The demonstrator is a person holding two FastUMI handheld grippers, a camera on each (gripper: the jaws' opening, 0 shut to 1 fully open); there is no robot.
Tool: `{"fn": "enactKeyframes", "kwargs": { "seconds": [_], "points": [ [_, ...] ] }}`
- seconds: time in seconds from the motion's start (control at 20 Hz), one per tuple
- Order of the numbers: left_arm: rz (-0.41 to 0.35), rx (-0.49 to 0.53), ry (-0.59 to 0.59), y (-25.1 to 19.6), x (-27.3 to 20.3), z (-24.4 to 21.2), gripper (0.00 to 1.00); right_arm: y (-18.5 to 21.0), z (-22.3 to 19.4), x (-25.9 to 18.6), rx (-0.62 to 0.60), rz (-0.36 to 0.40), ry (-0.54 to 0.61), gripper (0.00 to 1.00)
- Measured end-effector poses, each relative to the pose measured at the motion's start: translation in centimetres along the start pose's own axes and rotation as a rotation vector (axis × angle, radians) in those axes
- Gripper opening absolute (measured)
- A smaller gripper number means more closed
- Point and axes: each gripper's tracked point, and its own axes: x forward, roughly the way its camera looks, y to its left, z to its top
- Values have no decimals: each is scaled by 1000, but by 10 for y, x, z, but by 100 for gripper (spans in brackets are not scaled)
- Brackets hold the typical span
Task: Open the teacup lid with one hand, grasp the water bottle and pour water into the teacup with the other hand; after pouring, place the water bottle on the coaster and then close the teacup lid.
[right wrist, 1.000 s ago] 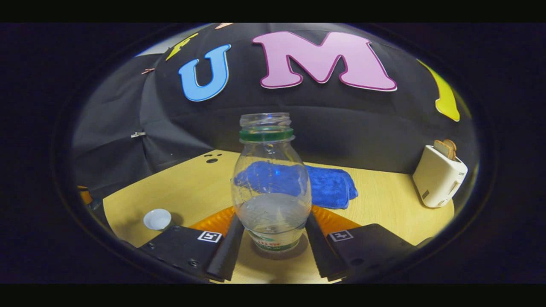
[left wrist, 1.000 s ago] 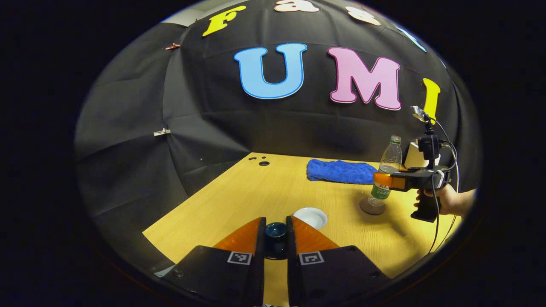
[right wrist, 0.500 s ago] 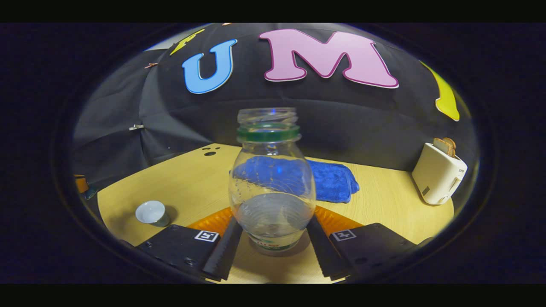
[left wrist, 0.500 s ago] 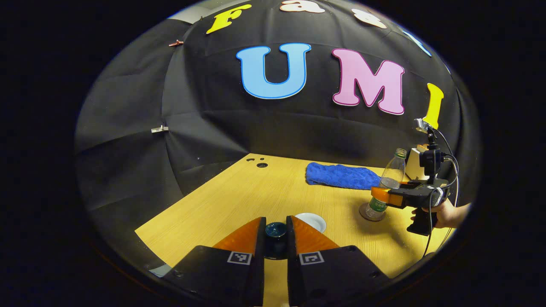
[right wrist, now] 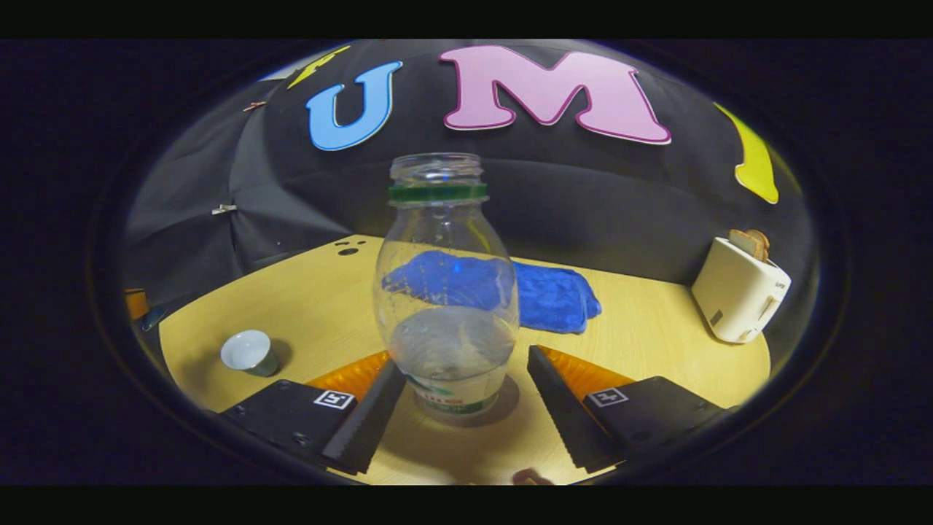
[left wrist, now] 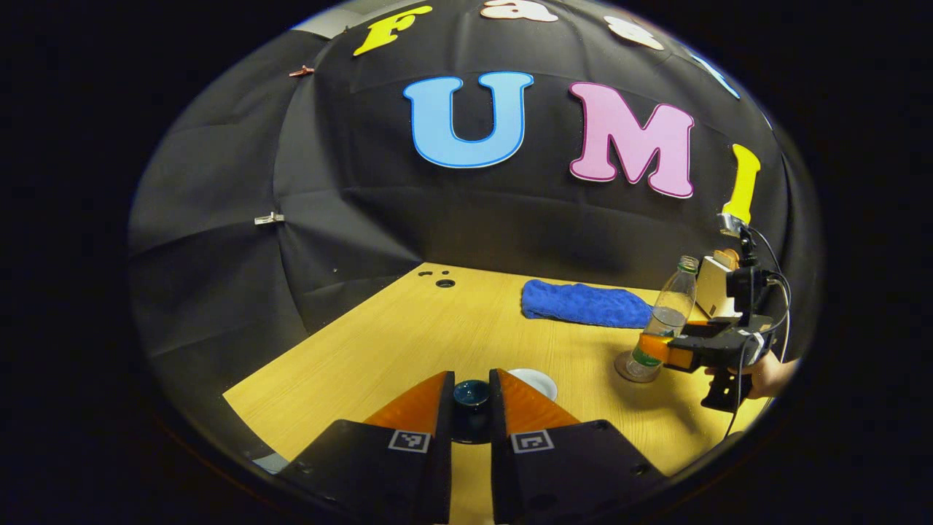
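A clear water bottle (right wrist: 444, 292) with a green neck ring and no cap stands upright on a round brown coaster (right wrist: 503, 405). My right gripper (right wrist: 464, 362) is open around its base, and the right finger stands clear of the bottle. In the left gripper view the bottle (left wrist: 662, 321) sits on the coaster (left wrist: 625, 368), with the right gripper (left wrist: 654, 348) at it, held by a hand. My left gripper (left wrist: 471, 379) is shut on the dark teal teacup lid (left wrist: 471, 396). The white teacup (left wrist: 538, 379) stands uncovered just behind its right finger and appears as the teacup (right wrist: 248, 352) at the left.
A blue cloth (left wrist: 583, 302) lies at the back of the wooden table (left wrist: 408, 328). A white toaster (right wrist: 740, 295) with bread in it stands at the back right. Small holes (left wrist: 444, 282) mark the table's far left corner.
My right gripper's fingers have spread apart and let go of the bottle, which now stands on the coaster. The left gripper still holds the lid and has barely moved.
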Motion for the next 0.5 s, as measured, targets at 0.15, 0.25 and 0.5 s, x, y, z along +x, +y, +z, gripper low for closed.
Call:
{"fn": "enactKeyframes", "kwargs": {
  "seconds": [0.15,0.25,0.5],
  "points": [
    [-18,11,-16,-8,13,3,26,-8,-21,-21,13,-21,29,99],
    [-26,5,-16,-11,20,1,24,-10,-33,-33,10,-21,40,96],
    [-49,0,-22,-22,40,-2,26,-8,-51,-55,1,-8,74,99]
  ]
}}
